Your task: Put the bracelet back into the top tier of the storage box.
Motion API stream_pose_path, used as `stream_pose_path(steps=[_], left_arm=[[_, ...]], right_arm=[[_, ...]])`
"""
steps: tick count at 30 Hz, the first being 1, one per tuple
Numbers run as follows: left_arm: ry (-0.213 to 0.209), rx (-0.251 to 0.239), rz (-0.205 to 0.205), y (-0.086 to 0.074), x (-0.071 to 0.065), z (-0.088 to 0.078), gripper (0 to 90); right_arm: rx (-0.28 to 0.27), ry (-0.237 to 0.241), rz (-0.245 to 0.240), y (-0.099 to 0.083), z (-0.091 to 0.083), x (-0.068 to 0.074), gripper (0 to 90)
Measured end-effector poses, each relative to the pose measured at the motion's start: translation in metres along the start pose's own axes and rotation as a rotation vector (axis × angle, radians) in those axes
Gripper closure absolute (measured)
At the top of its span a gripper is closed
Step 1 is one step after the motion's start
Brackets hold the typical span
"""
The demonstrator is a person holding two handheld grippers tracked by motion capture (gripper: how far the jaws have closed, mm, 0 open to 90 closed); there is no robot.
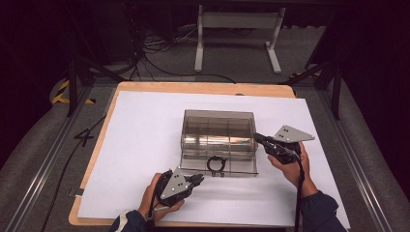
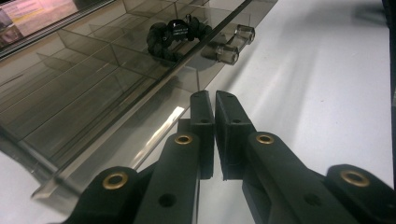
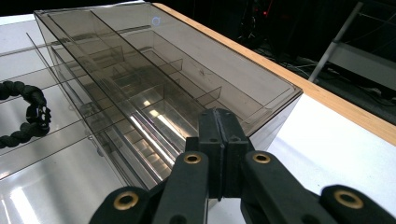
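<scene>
grippers: left gripper (image 1: 196, 180) and right gripper (image 1: 258, 138), both matte black plastic with chunky jaws
screws: brass-ringed holes along the links
plates: grey three-cornered, small holes
cables: black
sleeves: dark blue cuffs

Compartment box (image 1: 218, 140): smoke-grey, see-through, dividers same tint, pale glare streaks on lid. Beaded ring (image 1: 216, 164): black, matte. Latch knobs (image 2: 229, 53): clear, colourless. Paper sheet (image 1: 140, 145): plain white, no pattern. Table edge (image 1: 193, 87): light wood tan. Left gripper (image 1: 197, 181): black jaws, brass-coloured rivets, grey plate. Right gripper (image 1: 257, 137): black, brass-coloured rivets, grey plate on top. Sleeves (image 1: 319, 208): dark navy. Floor (image 1: 29, 159): grey; yellow-black hazard stripes (image 1: 62, 92) at left.
</scene>
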State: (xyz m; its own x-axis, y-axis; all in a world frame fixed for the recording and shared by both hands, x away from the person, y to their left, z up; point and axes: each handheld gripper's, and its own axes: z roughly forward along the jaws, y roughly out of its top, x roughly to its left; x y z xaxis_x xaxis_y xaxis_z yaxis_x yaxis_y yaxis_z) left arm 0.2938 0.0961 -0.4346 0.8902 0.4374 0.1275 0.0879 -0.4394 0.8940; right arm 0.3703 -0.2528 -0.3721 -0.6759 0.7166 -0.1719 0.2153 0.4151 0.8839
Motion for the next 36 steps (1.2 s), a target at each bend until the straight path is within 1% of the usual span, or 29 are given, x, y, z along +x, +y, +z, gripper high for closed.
stream_pose_path(steps=[4, 5, 8, 15, 18, 21, 22, 24, 26, 28, 33, 36], left_arm=[[0.001, -0.008, 0.000, 0.002, -0.001, 0.004, 85.5], [-0.002, -0.010, -0.006, 0.003, -0.001, 0.005, 85.5], [-0.009, -0.012, 0.000, 0.005, -0.002, 0.007, 85.5], [-0.003, -0.027, -0.008, 0.007, -0.003, 0.012, 85.8], [-0.008, -0.031, -0.009, 0.008, -0.004, 0.015, 86.1], [-0.008, -0.032, -0.015, 0.009, -0.004, 0.015, 87.2], [-0.008, -0.028, -0.008, 0.009, -0.003, 0.015, 87.4], [-0.007, -0.029, -0.011, 0.009, -0.004, 0.015, 87.6], [-0.007, -0.030, -0.005, 0.009, -0.003, 0.015, 87.9], [-0.003, -0.035, -0.011, 0.010, -0.004, 0.016, 88.2], [-0.003, -0.036, -0.005, 0.010, -0.003, 0.018, 88.4], [-0.008, -0.039, -0.008, 0.010, -0.003, 0.019, 88.6]], right_arm=[[-0.003, 0.005, 0.001, -0.001, 0.000, 0.000, 90.0], [-0.004, 0.005, 0.002, -0.001, 0.000, 0.000, 90.0], [-0.005, 0.007, 0.002, -0.001, -0.001, 0.000, 90.0], [-0.009, 0.010, 0.003, -0.002, -0.001, 0.000, 90.0], [-0.009, 0.012, 0.002, -0.002, -0.001, -0.001, 90.0], [-0.009, 0.016, 0.001, -0.002, -0.001, -0.001, 90.0], [-0.009, 0.015, 0.001, -0.002, -0.001, -0.001, 90.0], [-0.010, 0.016, 0.001, -0.002, -0.001, -0.001, 90.0], [-0.009, 0.016, 0.001, -0.002, -0.001, -0.001, 90.0], [-0.009, 0.014, -0.002, -0.002, -0.001, -0.001, 90.0], [-0.009, 0.013, -0.004, -0.002, -0.001, 0.000, 90.0], [-0.010, 0.016, 0.000, -0.002, -0.001, 0.000, 90.0]])
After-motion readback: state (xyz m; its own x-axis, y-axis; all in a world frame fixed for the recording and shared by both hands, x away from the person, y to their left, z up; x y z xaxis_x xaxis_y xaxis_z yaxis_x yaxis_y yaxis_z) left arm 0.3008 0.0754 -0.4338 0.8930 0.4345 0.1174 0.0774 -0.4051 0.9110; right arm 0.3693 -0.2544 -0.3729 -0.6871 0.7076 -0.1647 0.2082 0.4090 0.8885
